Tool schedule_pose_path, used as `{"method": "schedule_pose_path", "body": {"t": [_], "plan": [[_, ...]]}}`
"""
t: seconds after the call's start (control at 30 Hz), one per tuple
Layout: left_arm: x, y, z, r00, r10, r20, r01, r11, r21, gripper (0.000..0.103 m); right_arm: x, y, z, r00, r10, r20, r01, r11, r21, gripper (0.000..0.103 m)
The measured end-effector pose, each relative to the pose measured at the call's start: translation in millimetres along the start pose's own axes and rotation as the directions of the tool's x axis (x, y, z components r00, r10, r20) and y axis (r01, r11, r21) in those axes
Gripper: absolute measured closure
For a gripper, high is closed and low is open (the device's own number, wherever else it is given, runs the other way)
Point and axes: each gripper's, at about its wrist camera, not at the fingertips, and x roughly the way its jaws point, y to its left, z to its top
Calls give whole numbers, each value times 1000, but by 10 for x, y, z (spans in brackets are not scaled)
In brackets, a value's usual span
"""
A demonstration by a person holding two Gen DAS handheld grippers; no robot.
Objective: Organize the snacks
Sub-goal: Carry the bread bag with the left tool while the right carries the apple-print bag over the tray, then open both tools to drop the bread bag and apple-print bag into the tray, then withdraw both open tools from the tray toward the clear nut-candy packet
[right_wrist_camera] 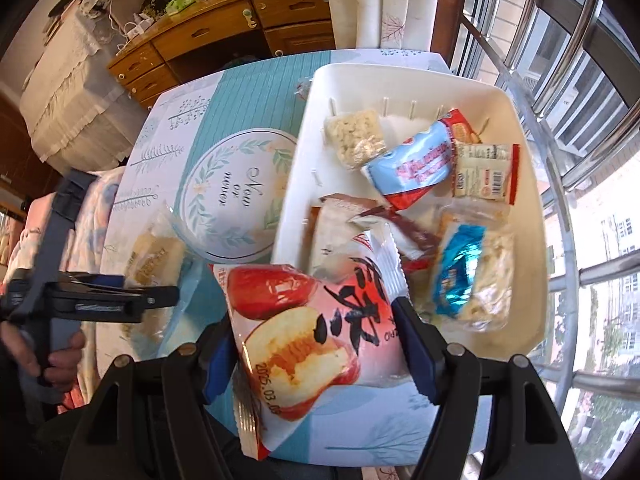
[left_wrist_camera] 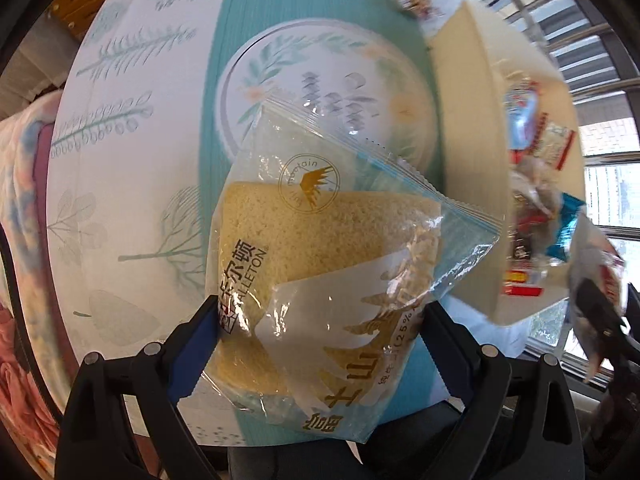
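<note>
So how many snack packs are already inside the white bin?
About 6 in the white bin: rice crisp pack far left, blue-red pack, barcode pack, brown wrapper, white wrapper, blue foil pack. Overlaps may hide more.

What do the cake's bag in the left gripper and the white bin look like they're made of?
Cake bag: thin clear plastic film, glossy; it crinkles, glints and shows the sponge cake through it. White bin: looks like rigid moulded plastic, smooth, slightly satin, with rounded corners and slots in its wall.
</note>
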Motion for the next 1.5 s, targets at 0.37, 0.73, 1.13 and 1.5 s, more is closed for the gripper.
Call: {"method": "schedule_pose_path", "body": {"t": [0.37, 0.73, 1.13, 1.5], "plan": [[-592, -875, 108, 964, -154, 216, 134, 985, 105, 9, -70, -487, 148, 998, -25, 58, 27, 998, -47, 31], [-602, -1569, 373, 901, -327, 286, 282, 941, 189, 8, -241, -959, 348, 977, 18, 211, -19, 1000, 2, 30], [-502, -1756, 437, 880, -374, 292, 341, 926, 161, 1, -323, -1238, 443, 964, 52, 261, -69, 996, 58, 23], [-689, -1669, 339, 869, -364, 336, 319, 930, 183, 1, -356, -1209, 410, 956, 98, 276, -130, 987, 99, 5]]}}
